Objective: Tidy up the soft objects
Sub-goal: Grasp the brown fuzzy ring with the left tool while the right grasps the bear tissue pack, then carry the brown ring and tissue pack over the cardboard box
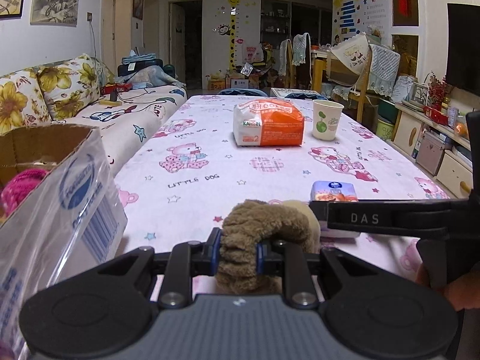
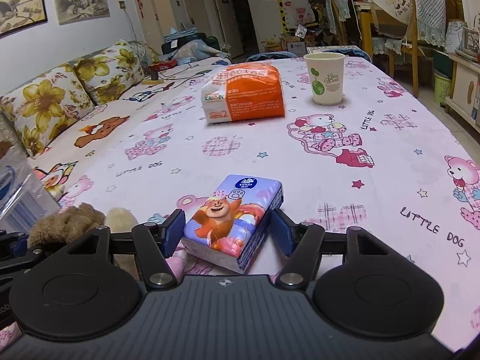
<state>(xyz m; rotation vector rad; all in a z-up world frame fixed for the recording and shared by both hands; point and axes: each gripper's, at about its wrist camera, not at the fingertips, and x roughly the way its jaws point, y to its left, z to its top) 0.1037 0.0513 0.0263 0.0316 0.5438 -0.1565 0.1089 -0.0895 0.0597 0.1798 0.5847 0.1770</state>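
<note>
A brown plush toy (image 1: 264, 225) with a cream part lies at the near edge of the table, and my left gripper (image 1: 237, 255) is shut on its fuzzy limb. In the right wrist view the same toy (image 2: 69, 222) shows at lower left. A cartoon-printed tissue pack (image 2: 231, 210) lies slightly askew between the blue pads of my right gripper (image 2: 228, 231). The pads flank its sides with thin slivers of cloth showing, so the gripper is open. The left wrist view shows that pack (image 1: 334, 190) behind the right gripper's black body (image 1: 390, 219).
A cardboard box (image 1: 60, 180) wrapped in clear plastic stands at near left, holding something pink and knitted (image 1: 21, 186). Farther back on the pink bear-print tablecloth (image 1: 195, 150) sit an orange-and-white soft package (image 1: 268, 124) and a paper cup (image 1: 327, 120). A sofa runs along the left.
</note>
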